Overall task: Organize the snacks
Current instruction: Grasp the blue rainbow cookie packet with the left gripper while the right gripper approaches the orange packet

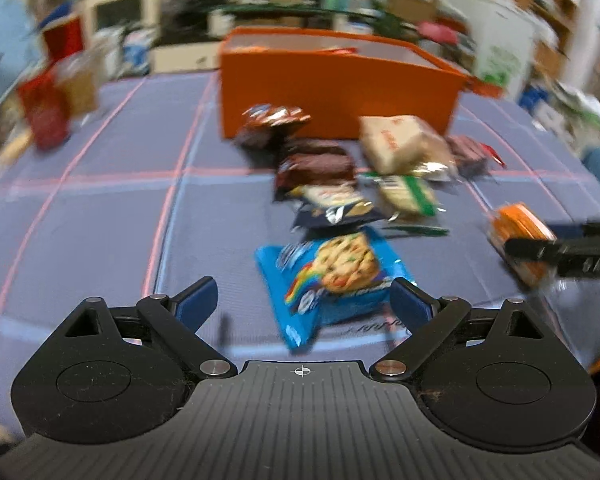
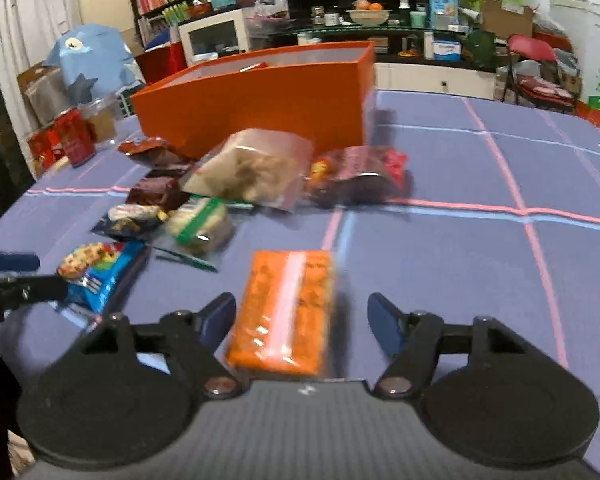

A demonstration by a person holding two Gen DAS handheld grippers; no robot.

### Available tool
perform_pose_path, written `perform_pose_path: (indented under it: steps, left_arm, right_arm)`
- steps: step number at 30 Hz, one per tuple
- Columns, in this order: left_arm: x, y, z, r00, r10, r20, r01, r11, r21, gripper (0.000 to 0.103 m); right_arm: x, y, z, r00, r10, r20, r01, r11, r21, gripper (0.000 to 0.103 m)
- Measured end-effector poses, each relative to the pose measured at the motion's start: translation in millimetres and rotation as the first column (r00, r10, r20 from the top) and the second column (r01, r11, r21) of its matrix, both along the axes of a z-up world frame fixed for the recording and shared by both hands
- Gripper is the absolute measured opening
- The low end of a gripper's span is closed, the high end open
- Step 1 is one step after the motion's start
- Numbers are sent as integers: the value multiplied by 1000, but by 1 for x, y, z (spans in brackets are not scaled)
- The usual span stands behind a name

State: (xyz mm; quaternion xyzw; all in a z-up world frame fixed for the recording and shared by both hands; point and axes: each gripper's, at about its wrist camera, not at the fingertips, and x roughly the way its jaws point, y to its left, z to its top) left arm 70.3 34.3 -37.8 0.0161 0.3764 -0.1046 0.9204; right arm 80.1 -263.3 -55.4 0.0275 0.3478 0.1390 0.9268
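Observation:
An orange box (image 1: pixel 336 84) stands open on the blue checked tablecloth, with a pile of snack packets before it. My left gripper (image 1: pixel 302 304) is open, its jaws on either side of a blue cookie packet (image 1: pixel 332 280) lying on the cloth. My right gripper (image 2: pixel 302 316) is open around an orange cracker packet (image 2: pixel 286 308), which also shows in the left wrist view (image 1: pixel 520 232). The orange box (image 2: pixel 260 96) and blue cookie packet (image 2: pixel 96 268) show in the right wrist view too. Other snacks include a tan bag (image 2: pixel 252 168), a red packet (image 2: pixel 360 172) and a green-striped packet (image 2: pixel 200 224).
A red can (image 2: pixel 74 136) and a clear cup (image 2: pixel 100 118) stand at the table's left edge. Brown packets (image 1: pixel 316 164) lie near the box. Cluttered shelves and a cabinet (image 2: pixel 380 32) stand behind the table. Bare cloth (image 2: pixel 500 200) lies to the right.

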Motion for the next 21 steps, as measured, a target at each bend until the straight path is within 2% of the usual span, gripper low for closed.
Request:
perform_pose_path:
  steps: [2, 4, 5, 8, 9, 11, 14, 16, 17, 19, 20, 21]
  left_arm:
    - [9, -5, 5, 995, -102, 4, 101, 992, 75, 74]
    - [20, -6, 9, 991, -136, -7, 135, 978, 157, 74]
    - [26, -7, 9, 988, -151, -24, 153, 973, 173, 74]
    - [38, -7, 8, 968, -234, -88, 244, 962, 125, 74]
    - [39, -8, 7, 961, -262, -93, 273, 953, 132, 74]
    - [41, -12, 4, 927, -363, -97, 374, 912, 170, 74]
    - [51, -15, -2, 843, -516, -153, 538, 815, 216, 74]
    - [60, -18, -7, 789, -579, -207, 613, 766, 195, 74]
    - [66, -19, -9, 770, -597, -227, 635, 753, 173, 74]
    - [78, -20, -16, 748, -603, -278, 651, 748, 129, 71]
    - [83, -18, -19, 748, -598, -287, 645, 758, 101, 69]
    - [85, -15, -19, 762, -587, -273, 628, 773, 91, 66]
  right_arm:
    - [-7, -12, 8, 999, -23, 41, 21, 999, 50, 84]
    - [-8, -23, 12, 997, -65, 52, 60, 994, 94, 84]
    - [-6, -27, 13, 996, -82, 46, 76, 990, 117, 84]
    - [2, -34, 14, 995, -99, 23, 93, 980, 177, 84]
    - [3, -35, 15, 995, -96, 20, 90, 978, 188, 84]
    - [4, -34, 14, 995, -93, 20, 88, 979, 186, 84]
    - [4, -28, 14, 996, -82, 29, 76, 983, 166, 84]
    - [6, -27, 13, 997, -75, 30, 69, 985, 160, 84]
    - [7, -26, 13, 997, -73, 27, 68, 985, 157, 84]
    - [10, -25, 11, 997, -70, 16, 67, 986, 153, 84]
    - [11, -24, 9, 998, -70, 10, 68, 986, 151, 84]
    - [12, -25, 8, 998, -70, 5, 69, 986, 151, 84]
